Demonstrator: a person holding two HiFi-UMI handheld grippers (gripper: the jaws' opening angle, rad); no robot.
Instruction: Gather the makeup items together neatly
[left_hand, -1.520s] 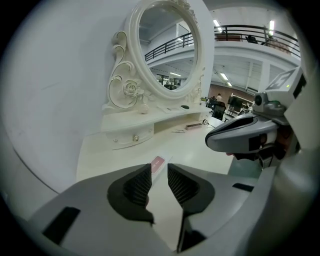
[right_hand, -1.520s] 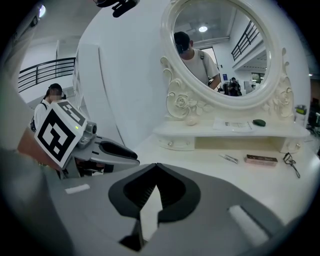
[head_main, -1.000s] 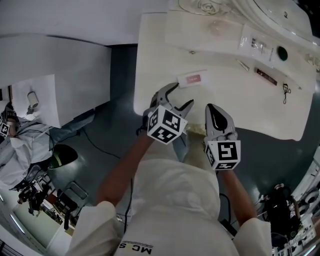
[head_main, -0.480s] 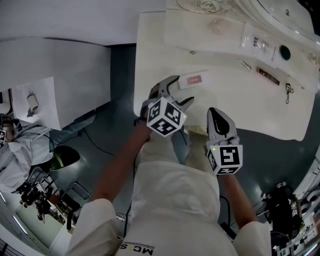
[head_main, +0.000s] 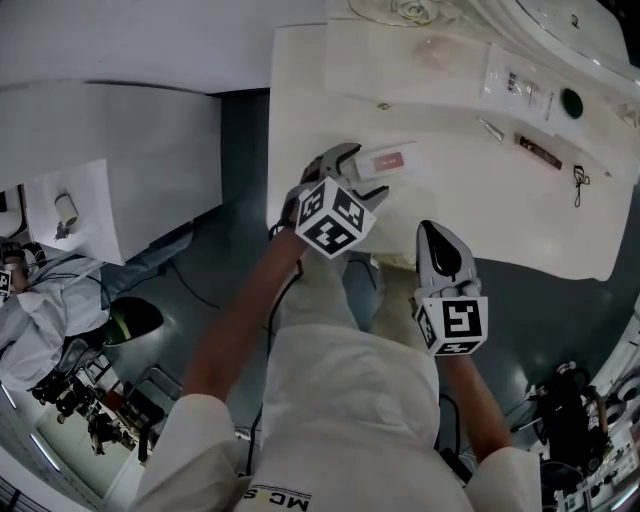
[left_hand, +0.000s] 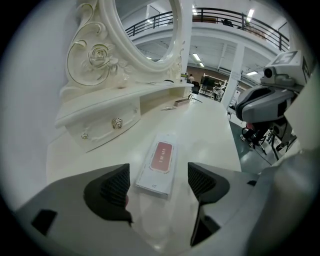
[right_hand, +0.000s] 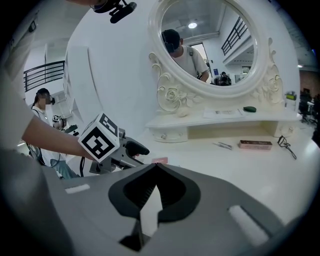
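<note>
Left tongs (left_hand: 157, 182): just opened wide, empty, framing the near end of the flat pink-labelled packet (left_hand: 159, 162), which lies on the bench (left_hand: 210, 135) before the drawer (left_hand: 107, 125). Right tongs (right_hand: 154, 170): shut, empty. Step: first pickup. Next, I judge: lower and close on the packet.

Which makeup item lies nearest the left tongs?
The white pink-labelled packet: its end sits between the jaws of the left tongs, which have just been opening. The brown box lies far off.
</note>
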